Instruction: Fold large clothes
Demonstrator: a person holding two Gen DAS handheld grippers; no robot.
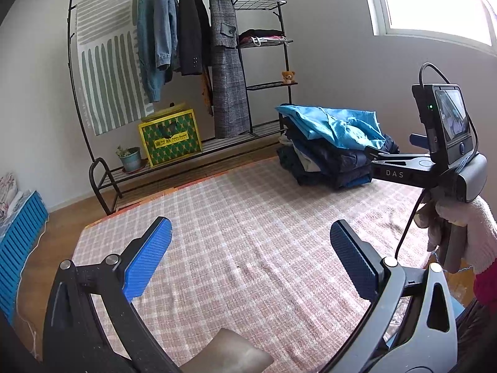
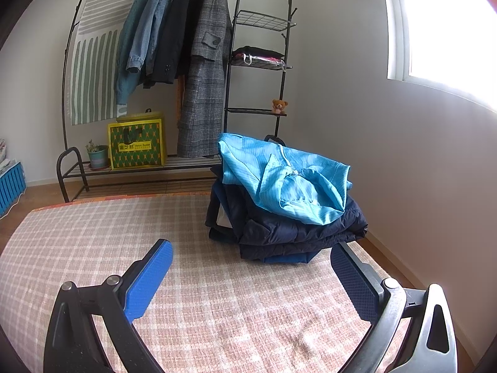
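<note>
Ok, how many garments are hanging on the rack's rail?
4, left to right: teal knit, denim jacket, black jacket, grey plaid coat. Something orange peeks from behind the coat, so another may be hidden.

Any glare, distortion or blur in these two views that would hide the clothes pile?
Left wrist view: window blown out at top right, clothes rack bowed by the fisheye, pile of clothes sharp. Right wrist view: window overexposed, its glare spreading onto the wall; pile evenly lit, sharp, bright blue garment slightly haloed.
</note>
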